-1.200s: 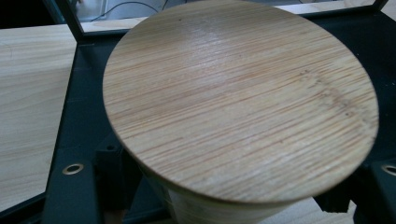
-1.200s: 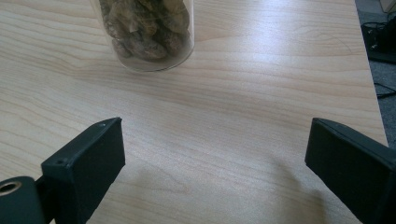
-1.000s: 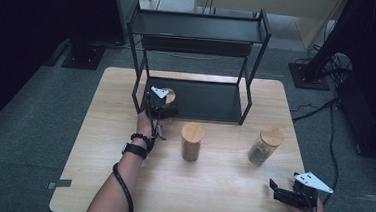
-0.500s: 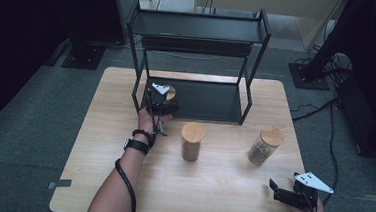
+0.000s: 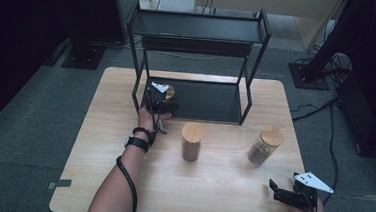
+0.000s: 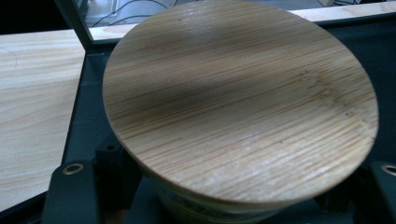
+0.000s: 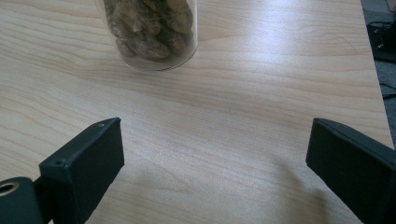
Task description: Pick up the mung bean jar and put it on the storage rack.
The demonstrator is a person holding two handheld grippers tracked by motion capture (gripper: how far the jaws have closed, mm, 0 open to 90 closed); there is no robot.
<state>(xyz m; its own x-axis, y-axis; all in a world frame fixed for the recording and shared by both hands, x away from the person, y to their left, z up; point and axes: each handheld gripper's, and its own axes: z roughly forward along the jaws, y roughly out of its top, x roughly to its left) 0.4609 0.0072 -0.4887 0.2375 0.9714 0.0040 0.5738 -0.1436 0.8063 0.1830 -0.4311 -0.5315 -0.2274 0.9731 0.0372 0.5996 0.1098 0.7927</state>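
My left gripper (image 5: pixel 165 96) is shut on a jar with a round bamboo lid (image 6: pixel 233 102) at the left end of the black rack's bottom shelf (image 5: pixel 211 100). In the left gripper view the lid sits between the two black fingers (image 6: pixel 70 191), over the dark shelf. Whether the jar rests on the shelf I cannot tell. My right gripper (image 5: pixel 276 191) lies low at the table's front right corner, open with nothing between its jaws (image 7: pixel 215 154). Ahead of it stands a glass jar of brown lumps (image 7: pixel 149 28).
The two-tier black metal rack (image 5: pixel 201 29) stands at the back of the wooden table (image 5: pixel 100 180). A bamboo-lidded jar (image 5: pixel 192 141) stands mid-table and another (image 5: pixel 263 145) to its right. Dark floor surrounds the table, with cables at the right.
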